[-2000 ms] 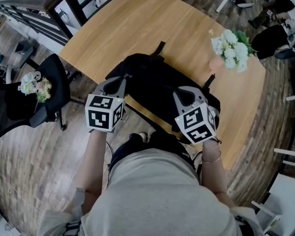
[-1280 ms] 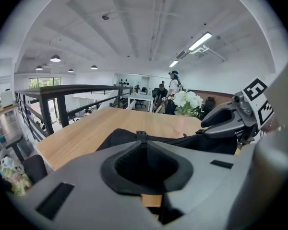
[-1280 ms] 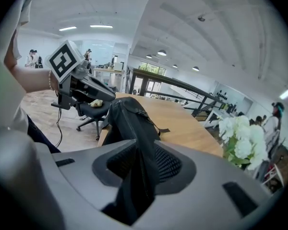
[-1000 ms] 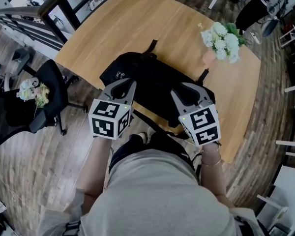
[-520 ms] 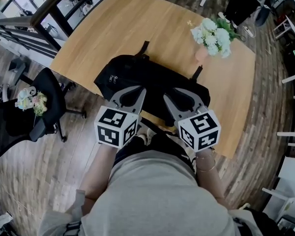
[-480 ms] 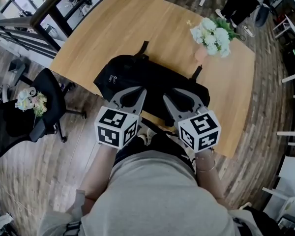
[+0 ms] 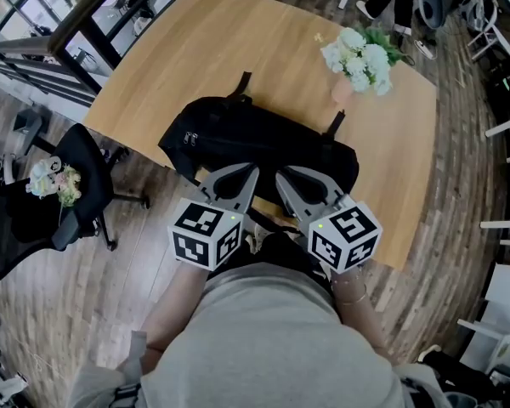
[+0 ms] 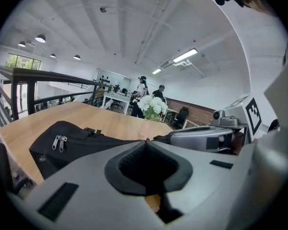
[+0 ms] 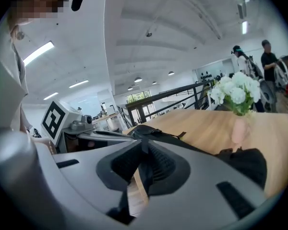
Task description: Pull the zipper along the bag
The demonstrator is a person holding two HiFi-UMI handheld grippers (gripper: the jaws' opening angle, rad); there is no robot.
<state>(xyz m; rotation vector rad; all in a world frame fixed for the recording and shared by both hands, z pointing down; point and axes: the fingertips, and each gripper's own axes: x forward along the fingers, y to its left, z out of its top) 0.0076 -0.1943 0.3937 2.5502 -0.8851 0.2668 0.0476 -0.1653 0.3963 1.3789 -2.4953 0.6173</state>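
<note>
A black bag [image 7: 263, 143] lies across the near part of the wooden table [image 7: 195, 49]. Its paired silver zipper pulls [image 7: 188, 138] hang at its left end and also show in the left gripper view [image 8: 59, 142]. My left gripper [image 7: 248, 175] is at the bag's near edge, shut with nothing between its tips [image 8: 145, 141]. My right gripper [image 7: 282, 177] sits close beside it at the same edge. Its jaws have just been closing, and their tips [image 9: 142, 141] now meet. A dark strip shows behind the tips, and I cannot tell whether it is a strap.
A vase of white flowers [image 7: 357, 56] stands at the table's far right, beyond the bag. A black office chair [image 7: 76, 177] is on the wooden floor to the left. People stand far off in the room [image 9: 269, 63].
Both grippers have drawn back from over the bag to its near edge and come closer together. The left one has shifted right. The right gripper has rolled.
</note>
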